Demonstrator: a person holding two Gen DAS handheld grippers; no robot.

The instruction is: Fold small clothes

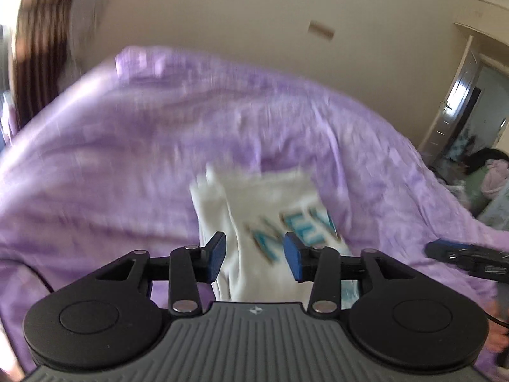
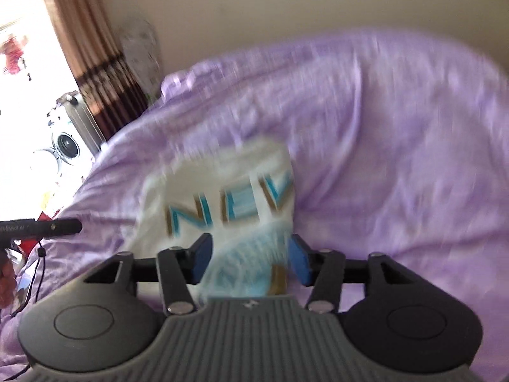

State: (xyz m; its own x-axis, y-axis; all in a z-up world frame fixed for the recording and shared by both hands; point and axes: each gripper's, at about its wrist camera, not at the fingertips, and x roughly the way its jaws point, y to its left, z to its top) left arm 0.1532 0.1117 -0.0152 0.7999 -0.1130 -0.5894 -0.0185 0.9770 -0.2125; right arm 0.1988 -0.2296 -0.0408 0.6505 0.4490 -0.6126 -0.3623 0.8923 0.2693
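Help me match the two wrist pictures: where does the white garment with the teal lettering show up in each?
Left wrist view: the white garment lies at lower centre, just beyond the open blue pads, lettering towards its right side.
Right wrist view: the white garment lies at centre, a little left, lettering across its middle.
Shared landmark: the purple bedspread under it in both.

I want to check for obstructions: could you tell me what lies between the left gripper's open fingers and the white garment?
Nothing: in the left wrist view the left gripper is open with the white garment lying directly beyond.
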